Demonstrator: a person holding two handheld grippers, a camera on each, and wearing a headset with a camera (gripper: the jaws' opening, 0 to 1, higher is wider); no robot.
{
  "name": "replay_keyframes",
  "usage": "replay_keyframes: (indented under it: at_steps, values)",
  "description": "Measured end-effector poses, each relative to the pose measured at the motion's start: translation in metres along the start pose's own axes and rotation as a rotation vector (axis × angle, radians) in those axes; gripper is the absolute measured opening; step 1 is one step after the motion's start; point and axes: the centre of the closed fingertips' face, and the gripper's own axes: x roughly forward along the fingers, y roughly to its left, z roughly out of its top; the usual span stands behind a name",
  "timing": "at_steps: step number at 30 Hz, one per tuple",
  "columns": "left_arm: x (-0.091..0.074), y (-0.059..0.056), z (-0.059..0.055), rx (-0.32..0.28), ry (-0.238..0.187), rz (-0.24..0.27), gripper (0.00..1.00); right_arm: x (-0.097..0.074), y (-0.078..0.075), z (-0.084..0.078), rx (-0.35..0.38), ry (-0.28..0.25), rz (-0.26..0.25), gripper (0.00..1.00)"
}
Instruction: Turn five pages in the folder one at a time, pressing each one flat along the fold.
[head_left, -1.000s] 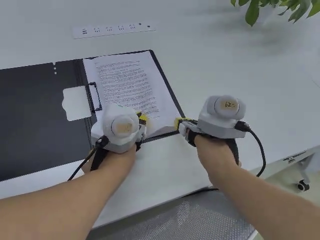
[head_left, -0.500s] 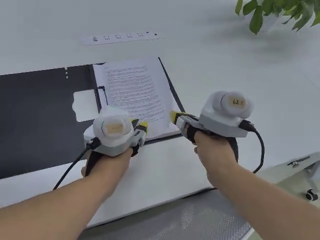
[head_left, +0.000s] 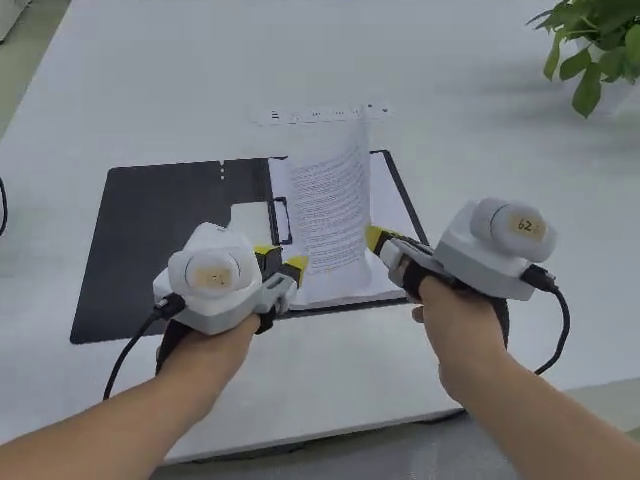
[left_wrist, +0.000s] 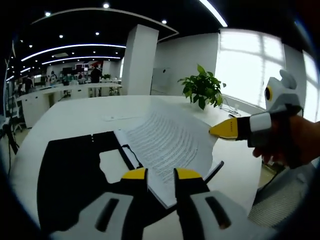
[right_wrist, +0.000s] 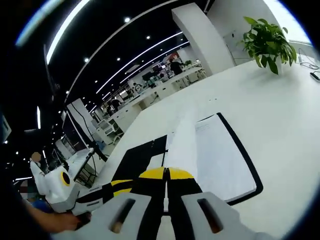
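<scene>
Right claw (head_left: 378, 240) clenched on the lower right edge of the white printed paper page (head_left: 335, 205). The page is lifted, standing curved over the right half of the open black plastic folder (head_left: 160, 230) on the white surface (head_left: 480, 130). Left claw (head_left: 282, 262) released, narrow gap, nothing in it, over the folder's near edge by the spine.

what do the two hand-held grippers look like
The left hand-held gripper and right hand-held gripper share rounded white housings, yellow jaw tips, black handles and trailing black cables. The right one's tan disc is marked 62. No sleeves.
</scene>
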Motion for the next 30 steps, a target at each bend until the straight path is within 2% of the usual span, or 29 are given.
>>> replay_keyframes:
  at_steps: [4, 12, 21, 25, 30]
  values:
    - [-0.020, 0.015, 0.007, 0.018, -0.022, 0.024, 0.19, 0.004, 0.025, -0.001, -0.003, -0.006, 0.036, 0.00]
    - [-0.049, 0.040, 0.017, 0.040, -0.049, 0.053, 0.19, 0.015, 0.065, -0.007, -0.041, 0.007, 0.092, 0.00]
    - [-0.069, 0.061, 0.030, 0.054, -0.090, 0.078, 0.19, 0.030, 0.104, -0.016, -0.091, 0.042, 0.141, 0.00]
    - [-0.076, 0.071, 0.032, 0.056, -0.100, 0.085, 0.19, 0.038, 0.120, -0.020, -0.110, 0.056, 0.158, 0.00]
    - [-0.086, 0.083, 0.031, 0.047, -0.112, 0.102, 0.19, 0.051, 0.135, -0.034, -0.134, 0.094, 0.171, 0.00]
